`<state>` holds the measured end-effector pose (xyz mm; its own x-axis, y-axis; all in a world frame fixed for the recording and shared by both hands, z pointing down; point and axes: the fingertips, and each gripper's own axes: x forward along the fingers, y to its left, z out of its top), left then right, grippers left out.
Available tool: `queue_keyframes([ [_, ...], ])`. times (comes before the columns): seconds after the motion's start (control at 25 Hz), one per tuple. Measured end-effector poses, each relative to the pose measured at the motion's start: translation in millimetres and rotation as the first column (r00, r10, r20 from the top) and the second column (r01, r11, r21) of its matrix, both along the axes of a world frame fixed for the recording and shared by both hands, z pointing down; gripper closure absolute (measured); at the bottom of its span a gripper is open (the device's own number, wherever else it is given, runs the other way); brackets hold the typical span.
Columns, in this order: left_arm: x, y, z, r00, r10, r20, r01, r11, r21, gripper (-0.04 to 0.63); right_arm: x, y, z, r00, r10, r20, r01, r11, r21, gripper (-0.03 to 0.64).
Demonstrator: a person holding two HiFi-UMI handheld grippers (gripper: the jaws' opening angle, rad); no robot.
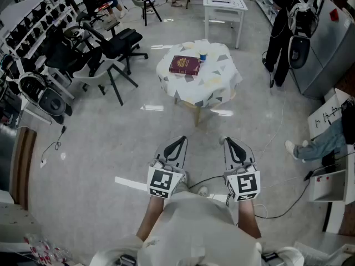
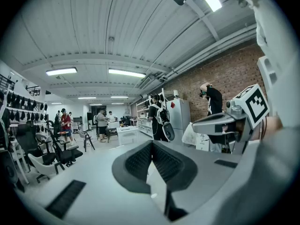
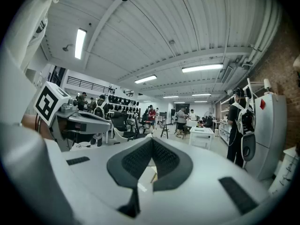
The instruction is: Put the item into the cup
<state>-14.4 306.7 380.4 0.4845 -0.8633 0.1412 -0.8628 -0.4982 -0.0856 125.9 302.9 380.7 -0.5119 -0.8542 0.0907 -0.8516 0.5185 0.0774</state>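
Far ahead in the head view stands a small round table (image 1: pixel 217 88) under a patterned cloth. On it lie a maroon book (image 1: pixel 184 65) and, just right of the book, a small blue cup (image 1: pixel 203 56). Both grippers are held low near my body, well short of the table. My left gripper (image 1: pixel 181 141) has its jaws together with nothing between them, and so does my right gripper (image 1: pixel 227 142). The left gripper (image 2: pixel 151 146) and the right gripper (image 3: pixel 151 142) each look out over the room at about level, and neither gripper view shows the cup.
Black office chairs (image 1: pixel 113 49) stand left of the table. A white square table (image 1: pixel 224 4) is behind it. A person in black (image 1: pixel 280 35) stands by a grey cabinet at the right. A seated person's leg (image 1: pixel 316 144) and floor cables (image 1: pixel 288 201) are near my right.
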Motion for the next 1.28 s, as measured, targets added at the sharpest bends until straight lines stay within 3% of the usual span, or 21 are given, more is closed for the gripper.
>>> queue_keyframes([
  [0.6, 17.9, -16.4, 2.9, 1.0, 0.018, -0.006, -0.018, 1.0, 0.015, 0.583, 11.4, -16.2, 2.8, 1.0, -0.001, 0.022, 0.001, 1.0, 0.008, 0.611],
  [1.28, -26.9, -144.6, 7.4, 0.999, 0.039, -0.036, -0.038, 0.999, 0.003, 0.583, -27.8, -141.1, 4.5, 0.999, 0.036, -0.02, -0.036, 0.999, -0.012, 0.611],
])
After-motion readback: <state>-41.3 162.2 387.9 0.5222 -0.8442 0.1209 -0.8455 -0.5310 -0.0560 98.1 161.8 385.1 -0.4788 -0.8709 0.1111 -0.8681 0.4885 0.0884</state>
